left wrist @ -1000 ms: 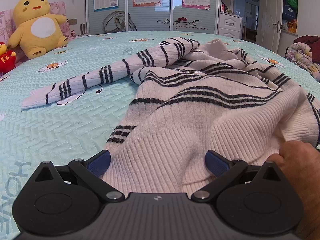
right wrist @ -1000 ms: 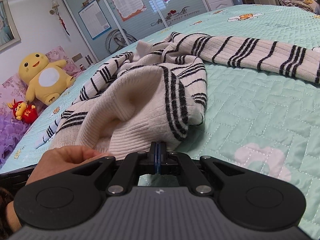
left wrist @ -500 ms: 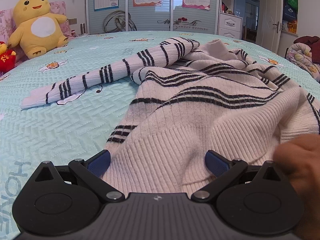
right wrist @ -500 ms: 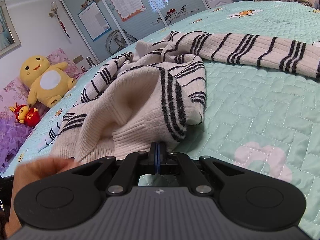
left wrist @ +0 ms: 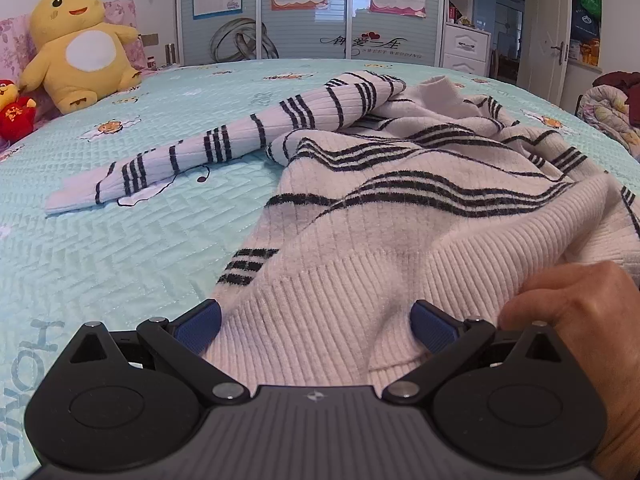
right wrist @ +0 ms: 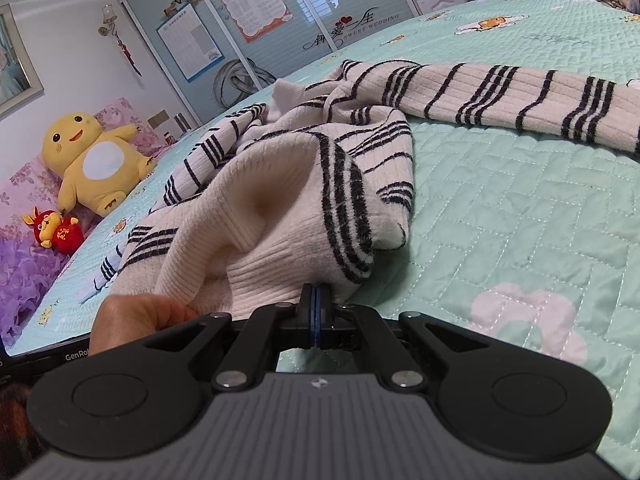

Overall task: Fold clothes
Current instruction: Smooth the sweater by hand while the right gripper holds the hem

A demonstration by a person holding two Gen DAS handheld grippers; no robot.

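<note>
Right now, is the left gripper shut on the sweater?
No. The left gripper is open, its blue pads spread wide with the sweater hem lying between them, not clamped.

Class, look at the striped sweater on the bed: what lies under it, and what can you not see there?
The sweater lies on a mint quilted bedspread, which shows all around it. Its raised hem hides the bedspread directly beneath, and anything under there is covered.
</note>
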